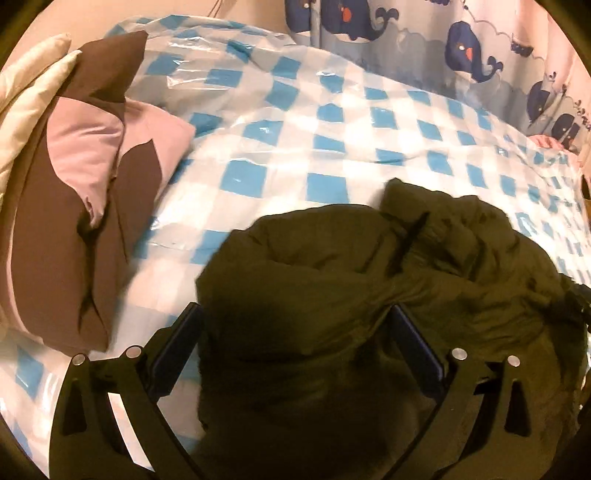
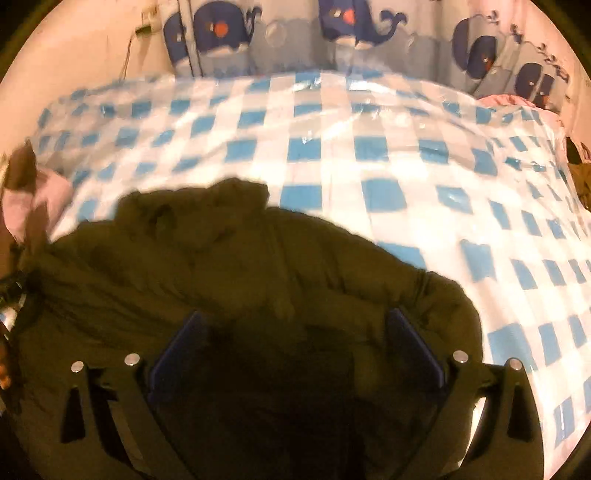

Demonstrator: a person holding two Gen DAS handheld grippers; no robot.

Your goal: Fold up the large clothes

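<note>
A dark olive padded jacket [image 1: 332,280] lies bunched on the blue-and-white checked bed cover [image 1: 332,122]. My left gripper [image 1: 291,325] hangs over the jacket's left end with its jaws spread wide. A thick fold of the jacket sits between the blue pads [image 1: 177,336], and I see no squeeze on it. In the right wrist view the same jacket [image 2: 221,266] fills the lower half. My right gripper [image 2: 295,328] stands open above its near right part, with dark cloth under and between the fingers [image 2: 413,339]. The cloth close to both cameras is too dark to read.
A brown-and-pink pillow [image 1: 85,184] and a cream one [image 1: 26,96] lie at the left of the bed. A whale-print curtain [image 2: 351,33] hangs along the far side. Pink cloth [image 2: 506,101] shows at the far right corner. Checked cover [image 2: 406,166] stretches beyond the jacket.
</note>
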